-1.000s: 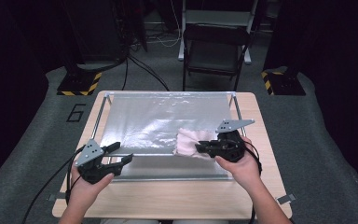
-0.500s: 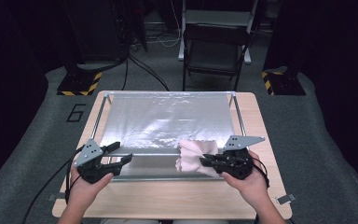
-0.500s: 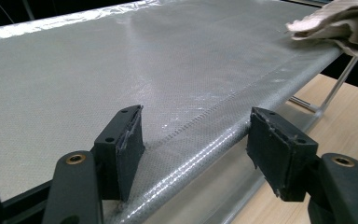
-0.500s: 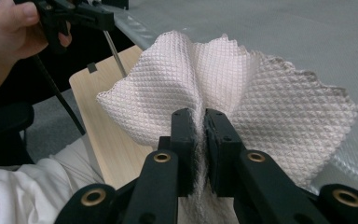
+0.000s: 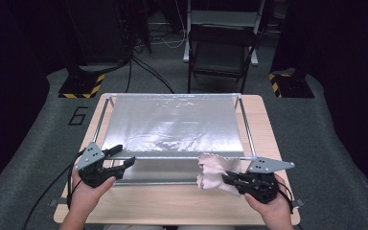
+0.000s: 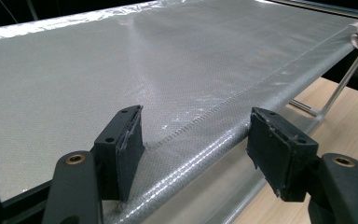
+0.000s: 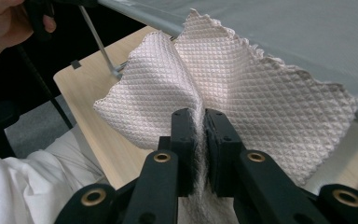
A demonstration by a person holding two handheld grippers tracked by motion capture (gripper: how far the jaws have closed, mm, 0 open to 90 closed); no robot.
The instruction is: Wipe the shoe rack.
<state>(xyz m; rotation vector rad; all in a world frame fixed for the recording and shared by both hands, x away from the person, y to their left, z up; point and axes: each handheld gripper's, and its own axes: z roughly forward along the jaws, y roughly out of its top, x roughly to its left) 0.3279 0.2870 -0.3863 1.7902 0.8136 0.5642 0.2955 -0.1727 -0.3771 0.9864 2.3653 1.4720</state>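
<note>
1. We are looking down on a wooden desk [image 5: 172, 203] that is carrying a metal frame [image 5: 243, 125] with a silvery sheet [image 5: 172, 124] stretched across it
2. Our right gripper [image 5: 230, 179] is sitting at the near right part of the desk, and its jaws are pressing together on a pale pink cloth [image 5: 213, 170], pinching a gathered fold of it
3. In the right gripper view the cloth [image 7: 242, 88] is fanning out above the right gripper [image 7: 200, 135] in two wings; we are seeing a waffle weave and a zigzag-cut edge
4. The cloth is lying over the near rail of the frame towards its right end, partly on the near edge of the sheet and partly hanging down to the desk
5. Our left gripper [image 5: 122, 158] is resting at the near left corner of the frame, and its jaws are standing spread with nothing between the pads
6. In the left gripper view the left gripper [image 6: 193, 144] is hovering right over the sheet's [image 6: 121, 60] near hem, one jaw above the sheet and the other just past the edge; we cannot tell whether either is touching it
7. Both grippers are well apart, with the near rail running between them
8. A dark chair [image 5: 220, 52] is standing on the floor beyond the desk
</note>
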